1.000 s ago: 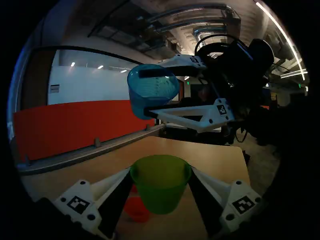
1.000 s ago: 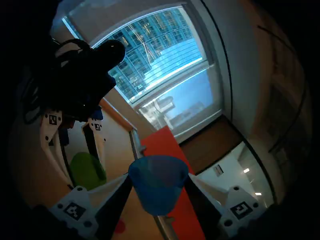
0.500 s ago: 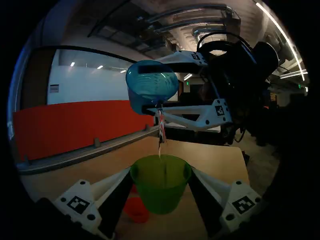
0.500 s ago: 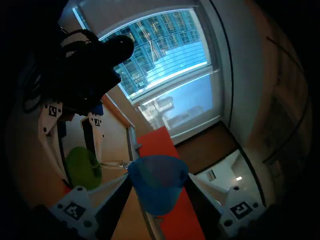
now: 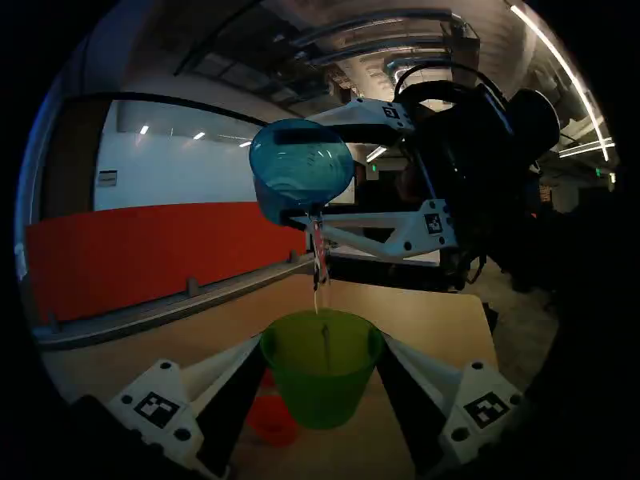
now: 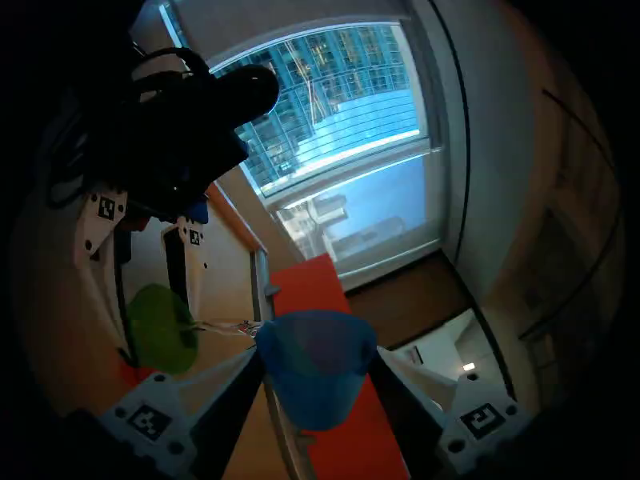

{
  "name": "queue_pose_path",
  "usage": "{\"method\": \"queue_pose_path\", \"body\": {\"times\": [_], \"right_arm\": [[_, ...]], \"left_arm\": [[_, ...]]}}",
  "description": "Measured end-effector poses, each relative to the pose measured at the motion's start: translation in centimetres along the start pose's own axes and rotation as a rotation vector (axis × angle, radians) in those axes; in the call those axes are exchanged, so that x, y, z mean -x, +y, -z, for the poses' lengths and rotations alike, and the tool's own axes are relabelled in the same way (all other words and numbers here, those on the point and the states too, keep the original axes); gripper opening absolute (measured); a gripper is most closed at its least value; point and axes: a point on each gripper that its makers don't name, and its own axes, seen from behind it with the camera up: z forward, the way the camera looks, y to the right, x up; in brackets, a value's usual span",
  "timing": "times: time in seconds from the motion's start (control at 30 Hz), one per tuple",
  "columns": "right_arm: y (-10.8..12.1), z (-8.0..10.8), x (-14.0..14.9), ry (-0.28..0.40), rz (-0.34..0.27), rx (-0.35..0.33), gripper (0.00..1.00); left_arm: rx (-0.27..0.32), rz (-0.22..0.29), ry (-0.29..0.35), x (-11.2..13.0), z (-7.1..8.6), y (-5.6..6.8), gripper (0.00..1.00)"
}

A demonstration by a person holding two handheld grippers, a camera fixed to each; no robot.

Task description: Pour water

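Here, tilted blue cup (image 5: pixel 300 168) pinched in right gripper (image 6: pixel 316 362), thin water stream (image 5: pixel 319 272) falling into green cup (image 5: pixel 322 388) — clamped by left gripper (image 5: pixel 322 346).

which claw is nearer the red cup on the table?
Left. The left claw grips the green cup close beside the red cup on the table. The right claw is raised above, tipping the blue cup over the green one.

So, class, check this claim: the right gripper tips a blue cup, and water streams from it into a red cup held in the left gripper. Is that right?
One detail is wrong: the receiving cup is green, not red. The left gripper view shows it: the right gripper tips the blue cup, and water streams into the green cup held in the left gripper.
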Motion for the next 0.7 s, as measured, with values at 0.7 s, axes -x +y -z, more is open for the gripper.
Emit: {"method": "queue_pose_path", "body": {"times": [0.7], "right_arm": [[1.2, 0.1, 0.4, -0.008, 0.087, 0.027, 0.89]], "left_arm": [[0.006, -0.005, 0.002, -0.2, -0.1, 0.3, 0.88]]}}
